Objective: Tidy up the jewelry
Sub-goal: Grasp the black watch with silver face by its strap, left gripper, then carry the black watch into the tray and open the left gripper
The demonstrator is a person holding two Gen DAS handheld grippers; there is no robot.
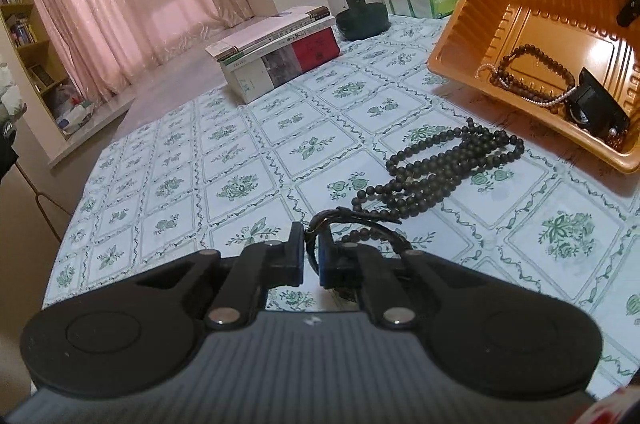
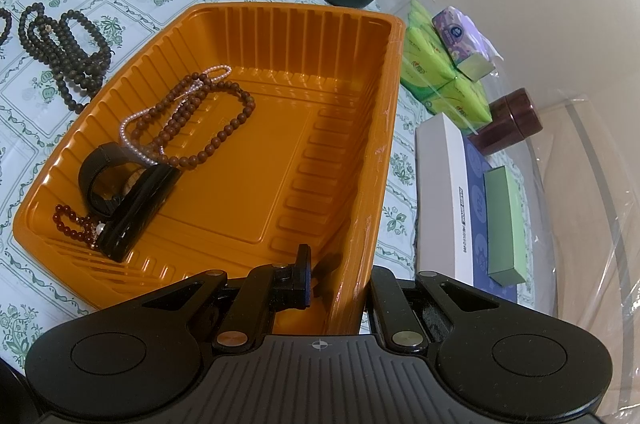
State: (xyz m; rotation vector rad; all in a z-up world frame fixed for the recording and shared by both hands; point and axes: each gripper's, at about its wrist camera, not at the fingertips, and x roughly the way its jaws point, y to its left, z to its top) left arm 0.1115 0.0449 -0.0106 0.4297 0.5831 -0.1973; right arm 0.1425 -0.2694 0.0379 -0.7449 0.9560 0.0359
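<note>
**A:** Where does the jewelry stand?

**B:** The left gripper (image 1: pixel 311 256) has its jaws pinched on a dark cord bracelet (image 1: pixel 352 220), low over the floral tablecloth (image 1: pixel 224 160). Just past it, toward one o'clock, lies a heap of dark bead strands (image 1: pixel 444 160). The orange tray (image 1: pixel 452 24) sits tipped at two o'clock, one side raised.

**A:** And the right gripper?

**B:** The right gripper (image 2: pixel 340 274) is clamped on the tray's near wall, one finger (image 2: pixel 302 274) inside; the outer finger is hidden behind the plastic.

**A:** Room to move?

**B:** Open cloth runs from the left gripper toward ten and eleven o'clock, up to the table's far edge. Stacked books (image 1: pixel 276 52) stand at twelve o'clock, a glass jar (image 1: pixel 356 4) beyond.

**A:** The count inside the tray?

**B:** Four pieces: one brown bead strand (image 2: pixel 208 120), one pale pearl strand (image 2: pixel 136 132), one dark red bead bracelet (image 2: pixel 72 220), one black watch (image 2: pixel 124 200). How many loops make the dark heap, I cannot tell; they overlap. On the right wrist view, a further dark strand is cut off at nine o'clock.

**A:** Beyond the tray?

**B:** Green tissue packs (image 2: pixel 436 72), a purple tissue pack (image 2: pixel 460 36), a brown tin (image 2: pixel 508 120), a white box (image 2: pixel 444 192), a green box (image 2: pixel 504 220).
</note>
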